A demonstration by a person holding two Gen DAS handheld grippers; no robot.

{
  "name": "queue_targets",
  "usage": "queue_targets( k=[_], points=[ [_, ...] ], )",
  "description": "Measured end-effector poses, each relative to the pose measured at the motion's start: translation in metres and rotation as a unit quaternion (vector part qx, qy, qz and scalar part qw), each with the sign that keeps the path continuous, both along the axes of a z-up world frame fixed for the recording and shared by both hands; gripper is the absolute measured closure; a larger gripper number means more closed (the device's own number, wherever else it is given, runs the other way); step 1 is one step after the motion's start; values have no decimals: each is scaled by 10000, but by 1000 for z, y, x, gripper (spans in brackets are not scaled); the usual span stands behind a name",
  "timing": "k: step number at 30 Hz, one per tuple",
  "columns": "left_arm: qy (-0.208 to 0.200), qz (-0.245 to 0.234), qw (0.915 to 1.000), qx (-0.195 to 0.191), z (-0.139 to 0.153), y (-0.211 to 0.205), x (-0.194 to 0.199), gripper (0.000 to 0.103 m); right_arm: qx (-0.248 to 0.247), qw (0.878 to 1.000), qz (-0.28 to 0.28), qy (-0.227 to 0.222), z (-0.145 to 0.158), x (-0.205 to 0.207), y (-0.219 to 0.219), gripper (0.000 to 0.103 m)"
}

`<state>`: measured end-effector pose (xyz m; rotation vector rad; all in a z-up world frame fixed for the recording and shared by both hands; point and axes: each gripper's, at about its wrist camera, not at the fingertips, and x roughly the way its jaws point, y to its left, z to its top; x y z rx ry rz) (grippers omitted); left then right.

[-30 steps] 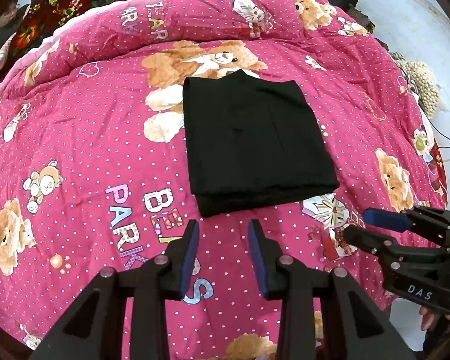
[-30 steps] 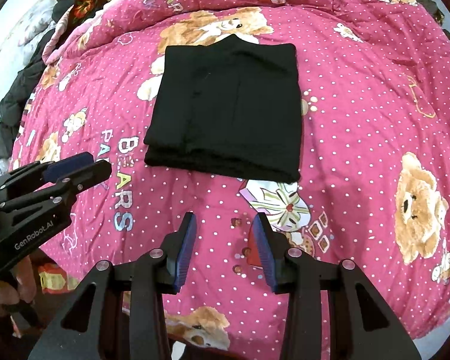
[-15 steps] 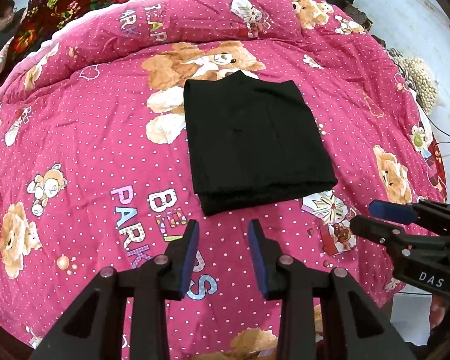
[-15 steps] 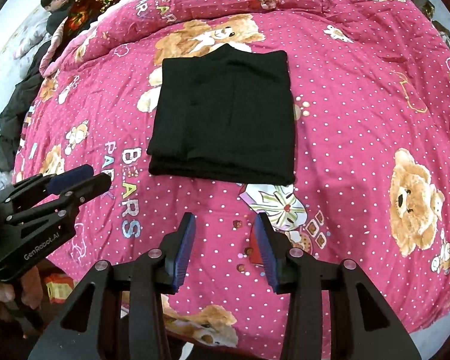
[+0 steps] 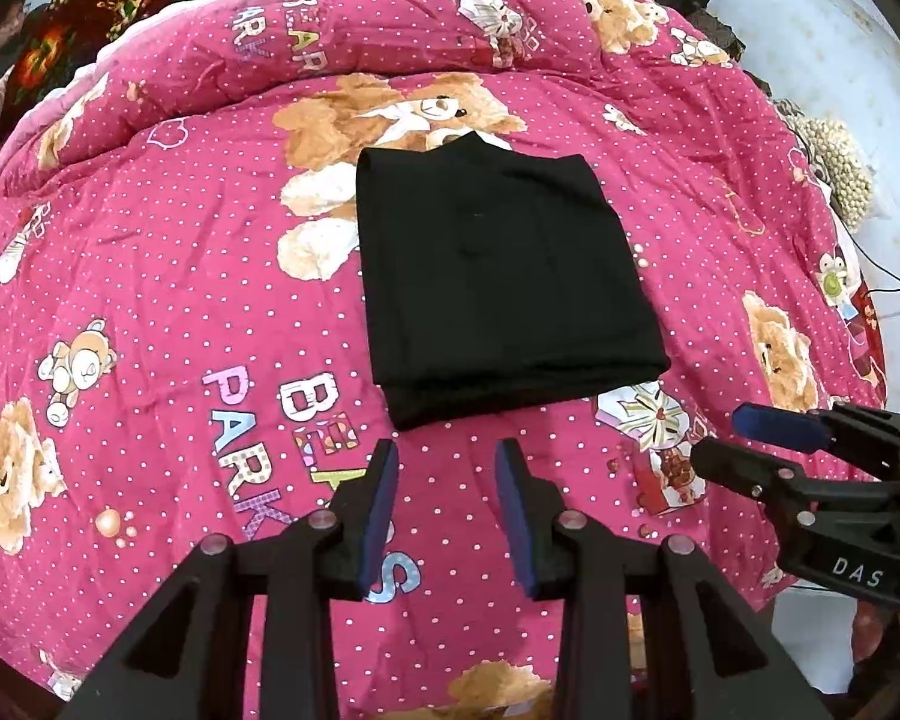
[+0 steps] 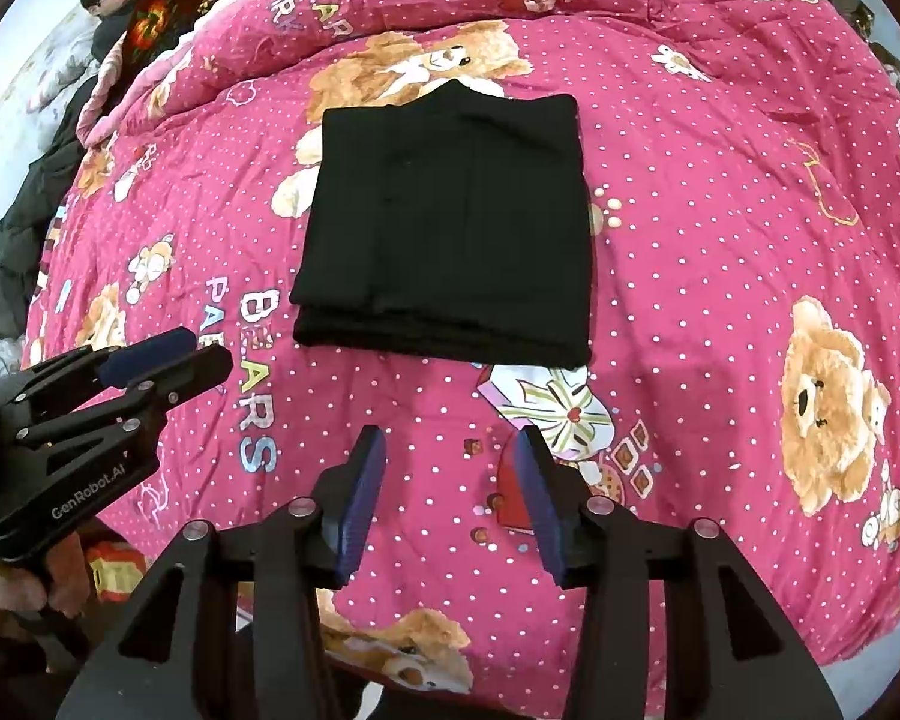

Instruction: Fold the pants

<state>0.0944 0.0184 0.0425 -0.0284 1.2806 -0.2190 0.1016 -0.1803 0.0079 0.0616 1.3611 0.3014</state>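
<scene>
- The black pants (image 5: 504, 288) lie folded into a compact rectangle on the pink bear-print quilt (image 5: 150, 276) of the bed, layers stacked at the near edge, a small peak of cloth poking out at the far edge.
- Your left tongs (image 5: 447, 480) hang just short of that near edge, spread with nothing between the pads and clear of the cloth.
- Your right tongs (image 6: 450, 462) sit likewise on your side of the bundle, also spread and empty; their jaws have just been opening a little.
- By the look of it, the folding itself is done and you are at the release-and-withdraw stage.
- If anything is left, it is tidying: the far peak could be tucked flat, which would call for reaching over the bundle without dragging the top layer.
- A person (image 6: 111, 0) sits beyond the bed's far left corner, well clear of your work.
</scene>
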Motion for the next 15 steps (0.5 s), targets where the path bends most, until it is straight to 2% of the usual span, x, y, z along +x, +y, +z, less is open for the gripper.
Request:
queue_targets(
  k=[15],
  points=[
    [-50, -31, 10000, -15, -8, -2, 9, 67, -33, 10000, -40, -54, -6, 5, -1, 57]
  ],
)
